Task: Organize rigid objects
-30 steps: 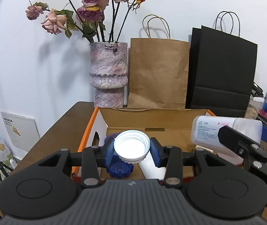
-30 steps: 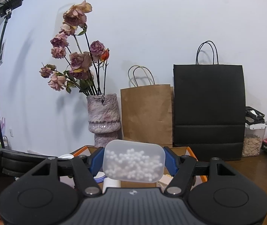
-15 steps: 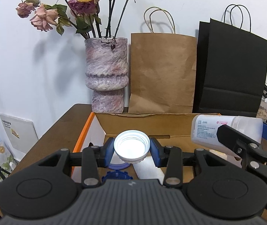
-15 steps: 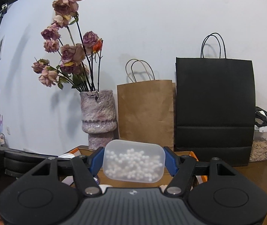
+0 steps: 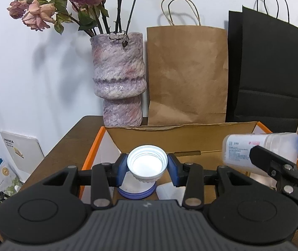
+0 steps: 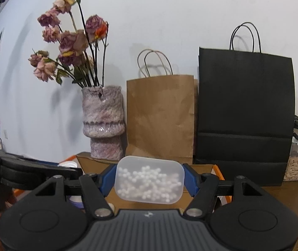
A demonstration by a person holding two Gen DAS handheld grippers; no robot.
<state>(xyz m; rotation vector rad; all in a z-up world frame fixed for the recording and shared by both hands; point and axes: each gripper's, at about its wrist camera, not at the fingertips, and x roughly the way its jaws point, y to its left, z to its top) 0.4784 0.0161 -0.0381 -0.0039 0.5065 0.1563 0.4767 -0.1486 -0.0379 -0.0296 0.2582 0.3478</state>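
My left gripper (image 5: 147,168) is shut on a white ribbed screw cap (image 5: 147,165), its hollow side facing the camera, held over the near left part of an orange-edged cardboard box (image 5: 182,140). Below the cap in the box lies a round blue-rimmed lid (image 5: 136,192). My right gripper (image 6: 149,181) is shut on a translucent bottle (image 6: 150,183) full of small white beads. In the left wrist view the same bottle (image 5: 259,149) lies sideways, with a printed label, over the right side of the box. In the right wrist view the box (image 6: 203,168) lies just behind the bottle.
Behind the box stand a pink mottled vase (image 5: 118,79) with dried roses, a brown paper bag (image 5: 187,75) and a black paper bag (image 5: 268,71). A clear jar of seeds (image 6: 297,163) sits at the right. The brown table (image 5: 65,146) ends at the left.
Both grippers have moved forward toward the vase and bags, which now look larger. Each keeps its grip. The blue lid in the box has slid nearer under the left gripper.
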